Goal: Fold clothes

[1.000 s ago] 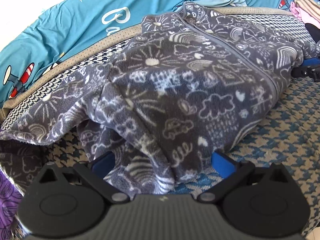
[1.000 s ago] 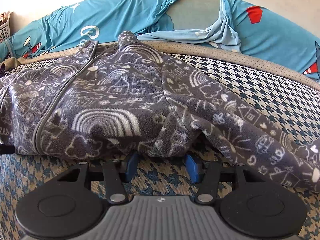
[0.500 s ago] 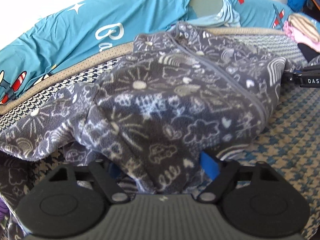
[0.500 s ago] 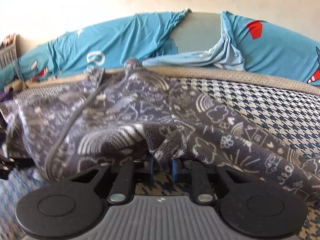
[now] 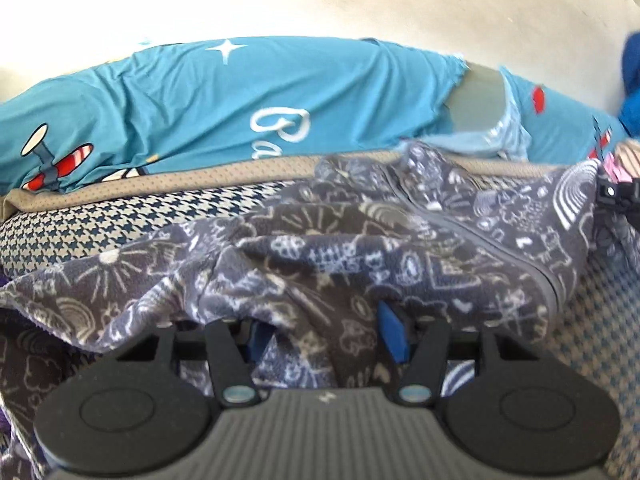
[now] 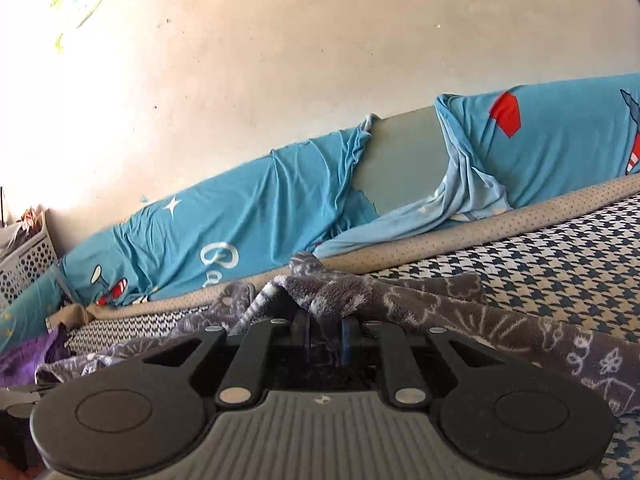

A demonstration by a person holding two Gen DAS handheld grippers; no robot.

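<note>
So I've got both claws on the grey fleece jacket (image 5: 360, 248) right now, the one with the white doodle print, and it's lying across the houndstooth bed cover (image 5: 92, 232). My left claw (image 5: 326, 334) has its blue pads (image 5: 394, 336) partway apart with a thick bunch of the hem sitting between them; the cloth fills the gap, so it looks gripped, though the left pad is mostly buried. My right claw (image 6: 325, 336) is nearly closed, pinching a small ridge of fleece that pokes up between the fingers. In the left wrist view the zipper (image 5: 500, 252) runs diagonally down to the right, and the jacket's right edge lifts up toward the other claw's black body (image 5: 618, 196). One sleeve (image 6: 520, 332) trails off to the right over the cover in the right wrist view. Room-wise: the far edge of the bed has a tan dotted border (image 6: 480, 236), then blue cartoon-print pillows (image 6: 240, 220) against a plain wall (image 6: 320, 60). Bare cover is open on the right side (image 6: 560, 256), and a white basket (image 6: 24, 256) and something purple (image 6: 24, 356) crowd the left.
</note>
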